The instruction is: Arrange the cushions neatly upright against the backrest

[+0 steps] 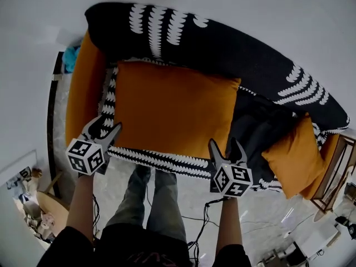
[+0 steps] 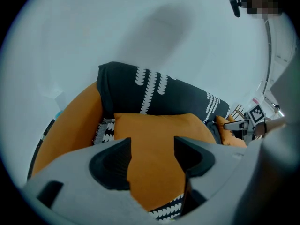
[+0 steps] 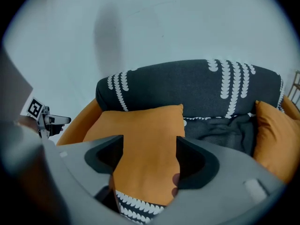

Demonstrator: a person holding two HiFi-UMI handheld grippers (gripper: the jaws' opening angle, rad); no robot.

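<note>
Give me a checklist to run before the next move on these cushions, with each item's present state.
1. Left gripper open: ok.
2. Right gripper open: ok.
3. One gripper at each front corner of the big cushion: ok.
4. Big cushion gripped: not ok, neither gripper has closed on it.
5. Big cushion upright against the backrest: not ok, it lies flat on the seat.
6. Small cushion neatly upright: cannot tell, it leans at the sofa's right end.
</note>
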